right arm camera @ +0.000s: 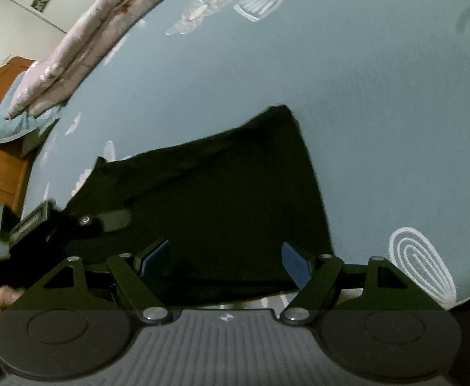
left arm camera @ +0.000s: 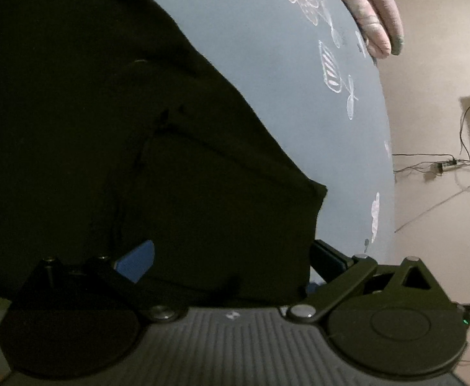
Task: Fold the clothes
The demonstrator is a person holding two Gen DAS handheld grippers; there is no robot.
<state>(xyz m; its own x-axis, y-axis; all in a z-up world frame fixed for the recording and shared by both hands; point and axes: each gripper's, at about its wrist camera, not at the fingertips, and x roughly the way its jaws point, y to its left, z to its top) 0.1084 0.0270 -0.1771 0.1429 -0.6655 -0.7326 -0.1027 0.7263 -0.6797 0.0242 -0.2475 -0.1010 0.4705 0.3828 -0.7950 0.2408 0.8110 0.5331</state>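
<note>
In the left wrist view, the black garment [left arm camera: 122,128] lies on the blue flower-printed bed sheet [left arm camera: 267,64] and drapes over the spread left claw [left arm camera: 231,257], one blue pad [left arm camera: 136,259] peeking out; it looks soft, light and limp, best taken at a hem corner. In the right wrist view, the right claw [right arm camera: 227,262] stands spread over the garment's near edge, pinching nothing, beside pink folded bedding [right arm camera: 74,48].
</note>
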